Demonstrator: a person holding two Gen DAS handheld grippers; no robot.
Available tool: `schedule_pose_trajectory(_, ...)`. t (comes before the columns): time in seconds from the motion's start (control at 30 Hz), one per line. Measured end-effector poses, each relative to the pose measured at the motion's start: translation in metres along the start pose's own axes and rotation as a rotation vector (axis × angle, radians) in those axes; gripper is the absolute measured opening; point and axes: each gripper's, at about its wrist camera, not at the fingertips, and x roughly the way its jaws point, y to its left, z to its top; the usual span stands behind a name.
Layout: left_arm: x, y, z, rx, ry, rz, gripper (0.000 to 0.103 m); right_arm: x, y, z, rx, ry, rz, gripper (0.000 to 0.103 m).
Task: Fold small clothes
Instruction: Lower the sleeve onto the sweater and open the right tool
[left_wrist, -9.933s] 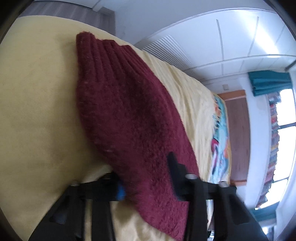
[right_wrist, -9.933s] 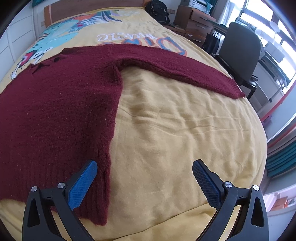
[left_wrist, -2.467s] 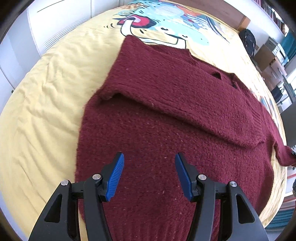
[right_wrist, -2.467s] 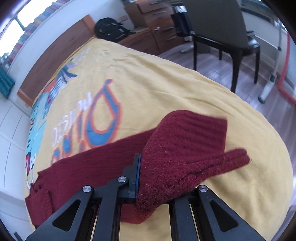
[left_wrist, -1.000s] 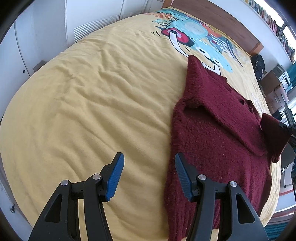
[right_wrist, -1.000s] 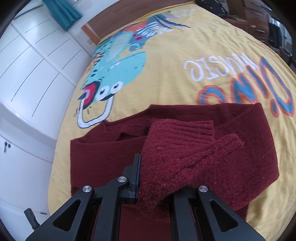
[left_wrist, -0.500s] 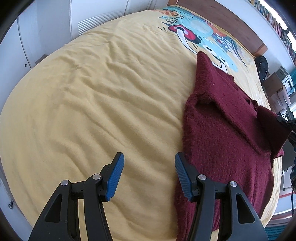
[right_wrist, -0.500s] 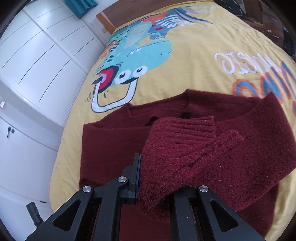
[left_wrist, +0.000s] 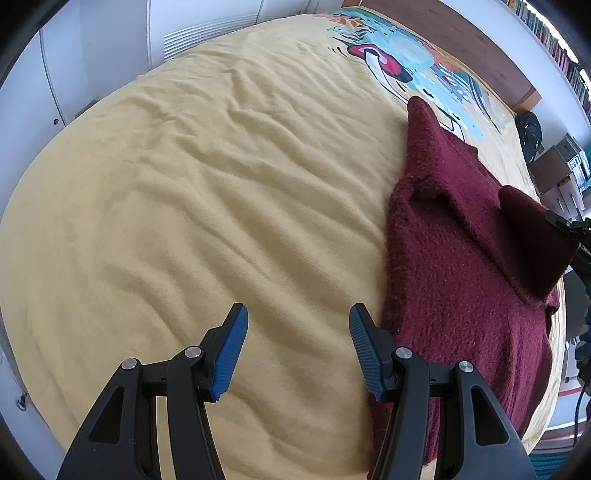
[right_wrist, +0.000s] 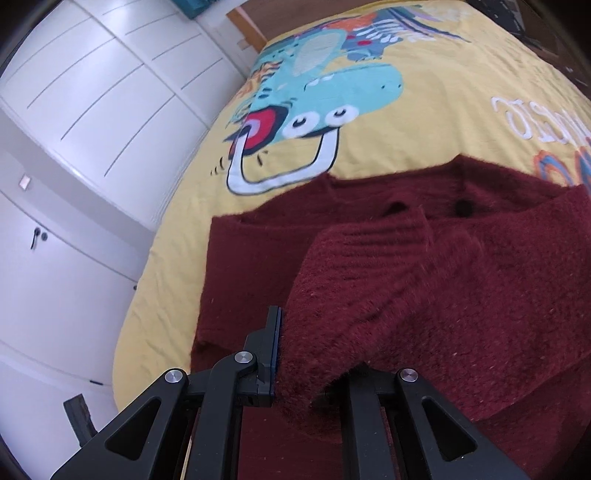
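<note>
A wide stretch of rumpled yellow bedspread (left_wrist: 184, 192) is lying bare across the left of the left wrist view, running out to the white cupboard doors (left_wrist: 92, 55) beyond the bed's rounded edge. The left gripper (left_wrist: 297, 347) is hanging over this open cloth, pointing steeply down, its blue-padded fingers (left_wrist: 231, 350) standing apart with nothing between them; the right-hand finger is sitting just at the edge of the maroon sweater (left_wrist: 461, 277). The sweater is lying flat along the right side of the bed, one sleeve already folded across its body, with the cartoon dinosaur print (left_wrist: 402, 62) above it and the wooden headboard (left_wrist: 461, 48) behind.

In the right wrist view, white wardrobe panels (right_wrist: 74, 129) are filling the left, close to the bed's side edge. The right gripper (right_wrist: 314, 354) is angling down over the sweater's body (right_wrist: 251, 277), its fingers clamped on the ribbed cuff (right_wrist: 369, 266) of the other sleeve, which is bunching up over the jaws and hiding the right pad. The sleeve is being held over the garment's chest, below the neckline (right_wrist: 391, 210). The printed dinosaur (right_wrist: 314, 99) is spreading across the free bedspread beyond.
</note>
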Motion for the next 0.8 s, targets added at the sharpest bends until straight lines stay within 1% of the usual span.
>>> schedule_pose_trajectory(0.23, 0.002, 0.001, -0.003, 0.002, 0.01, 0.003, 0.051, 0.033, 0.009, -0.023, -0.007, 0.062, -0.022, 0.013)
schedule_pose_trajectory(0.37, 0.004, 0.0, -0.004, 0.005, 0.015, 0.005, 0.051, 0.047, 0.019, -0.032, -0.054, 0.089, -0.049, 0.016)
schedule_pose_trajectory(0.47, 0.005, 0.002, -0.005, 0.005, 0.019, 0.008, 0.051, 0.06, 0.024, -0.042, -0.094, 0.119, -0.064, 0.02)
schedule_pose_trajectory(0.5, 0.005, 0.002, -0.005, 0.004, 0.02, 0.01, 0.051, 0.063, 0.025, -0.044, -0.099, 0.129, -0.063, 0.026)
schedule_pose_trajectory(0.57, 0.005, 0.004, -0.006, 0.001, 0.021, 0.014, 0.051, 0.07, 0.027, -0.051, -0.115, 0.143, -0.066, 0.033)
schedule_pose_trajectory(0.6, 0.005, 0.004, -0.006, 0.0, 0.022, 0.015, 0.051, 0.072, 0.029, -0.055, -0.122, 0.151, -0.061, 0.035)
schedule_pose_trajectory(0.7, 0.004, 0.006, -0.006, -0.004, 0.022, 0.017, 0.051, 0.073, 0.031, -0.059, -0.13, 0.155, -0.042, 0.036)
schedule_pose_trajectory(0.8, 0.002, 0.005, -0.006, -0.002, 0.017, 0.016, 0.051, 0.063, 0.031, -0.056, -0.14, 0.143, -0.023, 0.036)
